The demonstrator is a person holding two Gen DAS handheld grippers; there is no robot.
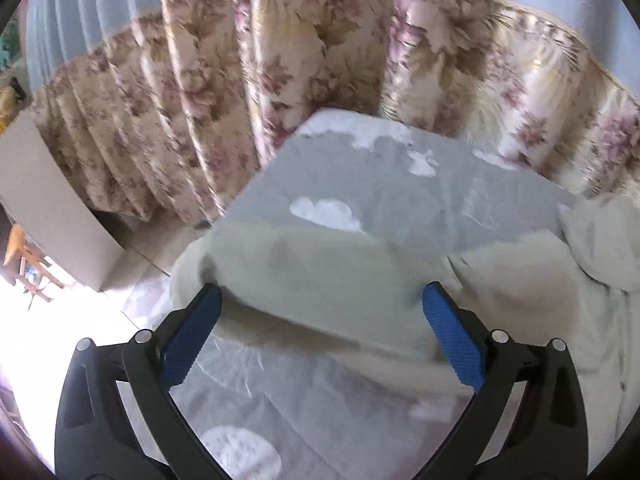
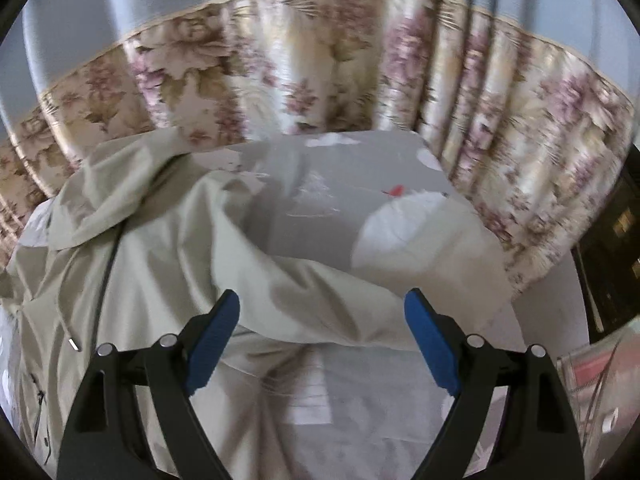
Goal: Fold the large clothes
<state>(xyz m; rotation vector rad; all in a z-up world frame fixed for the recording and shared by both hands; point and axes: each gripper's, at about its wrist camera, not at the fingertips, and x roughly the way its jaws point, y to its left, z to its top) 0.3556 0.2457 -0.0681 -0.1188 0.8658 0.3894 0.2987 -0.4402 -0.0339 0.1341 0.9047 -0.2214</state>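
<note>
A large pale beige jacket lies spread on a grey sheet with white cloud prints. In the right wrist view its hood and a drawstring lie to the left, and one sleeve runs across between the fingers. My right gripper is open, with the sleeve lying between its blue pads. In the left wrist view the other sleeve lies across the sheet. My left gripper is open with this sleeve between its pads, gripping nothing.
A floral curtain hangs behind the bed on all far sides. A cardboard box stands on the floor at left in the left wrist view. A dark cabinet stands at far right in the right wrist view.
</note>
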